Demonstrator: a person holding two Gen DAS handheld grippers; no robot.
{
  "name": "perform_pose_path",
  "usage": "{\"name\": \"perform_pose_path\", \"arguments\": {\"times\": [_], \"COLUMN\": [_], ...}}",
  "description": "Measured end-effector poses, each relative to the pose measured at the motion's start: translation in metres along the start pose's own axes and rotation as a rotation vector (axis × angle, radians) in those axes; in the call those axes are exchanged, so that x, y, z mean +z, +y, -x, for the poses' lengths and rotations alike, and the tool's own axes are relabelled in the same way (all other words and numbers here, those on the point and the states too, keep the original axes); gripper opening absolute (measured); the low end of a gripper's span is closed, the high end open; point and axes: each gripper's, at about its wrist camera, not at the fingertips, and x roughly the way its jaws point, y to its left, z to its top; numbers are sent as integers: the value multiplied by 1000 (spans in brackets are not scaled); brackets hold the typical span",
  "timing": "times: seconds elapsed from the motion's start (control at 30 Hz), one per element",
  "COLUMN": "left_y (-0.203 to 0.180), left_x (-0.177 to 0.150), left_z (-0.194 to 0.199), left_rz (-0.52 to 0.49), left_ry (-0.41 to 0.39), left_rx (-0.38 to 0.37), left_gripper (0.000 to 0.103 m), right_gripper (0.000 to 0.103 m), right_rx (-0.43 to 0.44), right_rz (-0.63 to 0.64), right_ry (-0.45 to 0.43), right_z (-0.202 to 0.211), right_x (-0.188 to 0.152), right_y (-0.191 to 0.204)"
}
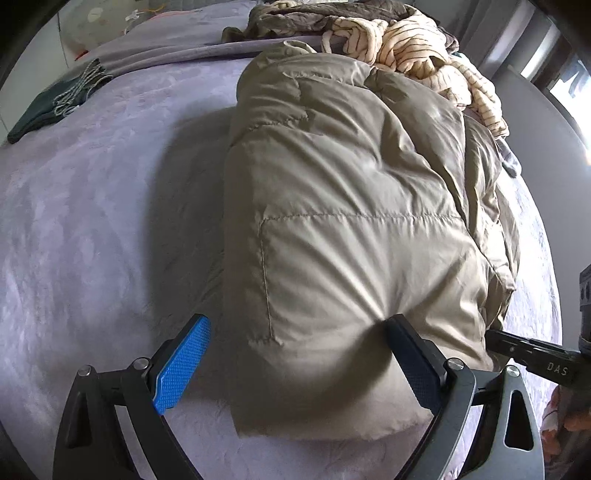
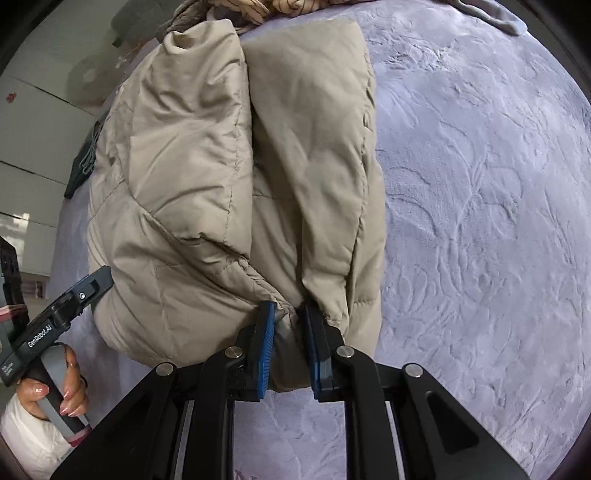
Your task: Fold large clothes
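Observation:
A puffy khaki down jacket [image 1: 351, 184] lies folded lengthwise on a lavender bed cover [image 1: 92, 221]. In the left wrist view my left gripper [image 1: 298, 321] stands wide open over the jacket's near corner. Its dark right finger [image 1: 413, 350] dents the fabric, while the blue left pad [image 1: 184, 365] stays clear of it. In the right wrist view the jacket [image 2: 207, 166] shows two padded folds side by side. My right gripper [image 2: 287, 308] is shut on a bunch of fabric at the near hem, lifted slightly. The left gripper's finger [image 2: 92, 284] touches the jacket's left side.
A heap of clothes, with a cream striped garment [image 1: 413, 44] and a dark olive one [image 1: 295, 14], lies at the far end of the bed. A dark green fringed scarf [image 1: 55, 99] lies far left. A hand [image 2: 55, 387] holds the left gripper's handle. Bed cover [image 2: 480, 184] stretches right.

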Motion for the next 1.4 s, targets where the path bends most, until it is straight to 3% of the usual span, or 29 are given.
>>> {"name": "perform_pose_path", "arguments": {"times": [0.27,0.63,0.93,1.07,1.4], "left_y": [-3,-13,-11,-13,-20], "left_x": [-8,-32,-50,-51,-37], "left_z": [31,81,121,135,176], "left_rz": [-7,-25,-6,-19,-33], "left_ry": [20,17,3,-22,-109], "left_rx": [46,65,71,105,181], "left_gripper": [97,97,97,103,103], "right_gripper": [17,20,21,21,23], "right_rx": [-11,-33,-16,-29,-124], "right_rz": [-18,-25,-50,-55,25], "right_ry": [-7,-19,-16,-28,-118], "right_z": [25,82,94,104,140], "right_x": [-5,-38,-61,-66,-53], "right_y": [5,23,36,43,75]}}
